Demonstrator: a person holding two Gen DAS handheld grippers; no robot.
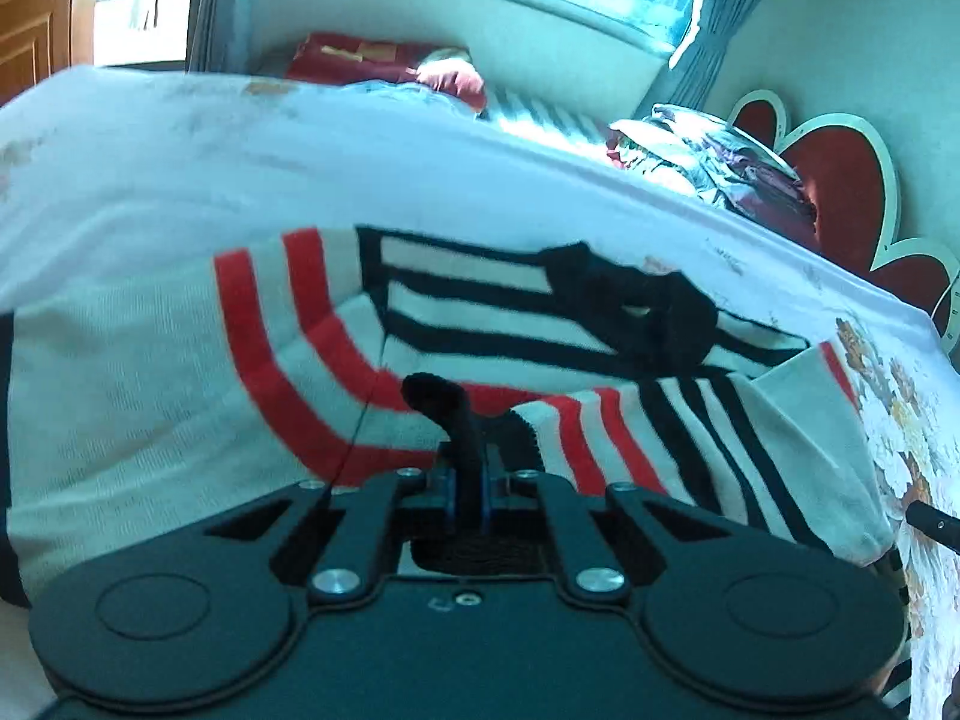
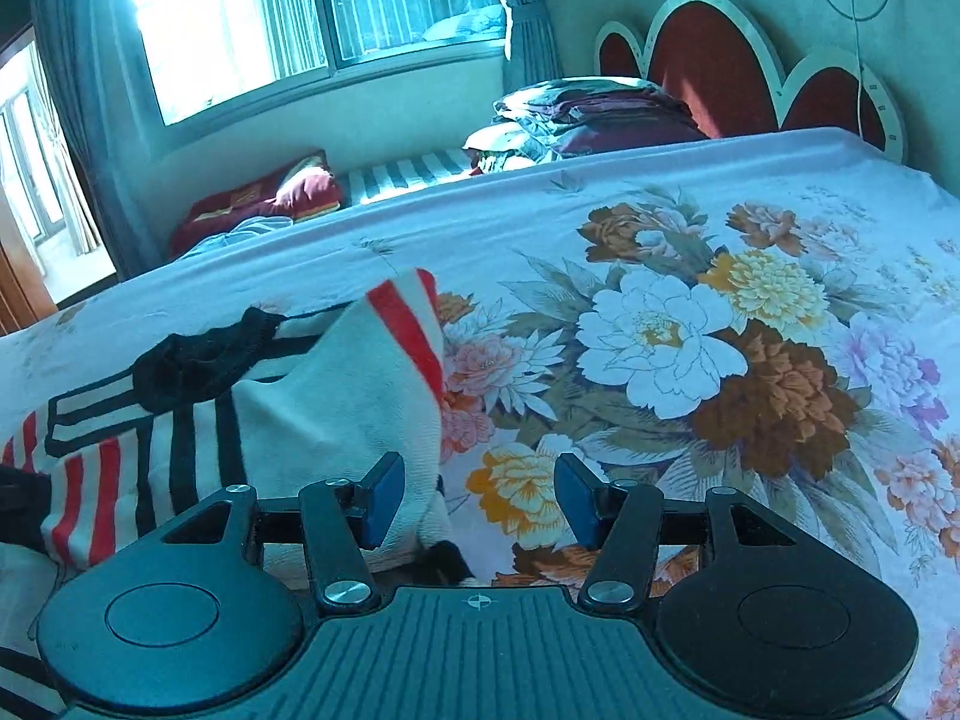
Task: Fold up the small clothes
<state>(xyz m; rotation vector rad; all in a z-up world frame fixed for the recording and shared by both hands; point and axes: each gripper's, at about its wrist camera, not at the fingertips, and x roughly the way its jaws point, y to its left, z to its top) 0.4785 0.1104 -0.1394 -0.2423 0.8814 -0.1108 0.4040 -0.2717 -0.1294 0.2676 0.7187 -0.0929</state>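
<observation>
Right wrist view: we are looking across the floral bedsheet (image 2: pixel 690 324), lying smooth and bare toward the headboard edge. The knit striped sweater (image 2: pixel 312 408) is lying rumpled near the bed's near edge. Our right gripper (image 2: pixel 477 504) is hovering spread wide, gripping nothing. Our left gripper (image 1: pixel 472 480) is pinching the sweater's black trim (image 1: pixel 444 402).

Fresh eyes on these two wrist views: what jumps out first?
The striped sweater, white with red and black bands and a black collar, spread across the near side of the bed; the left tool is shut on a dark edge of it. Next, the bedsheet with its big floral print fills the right wrist view, where the right tool stands open beside a sleeve. Behind, the red scalloped headboard.
</observation>
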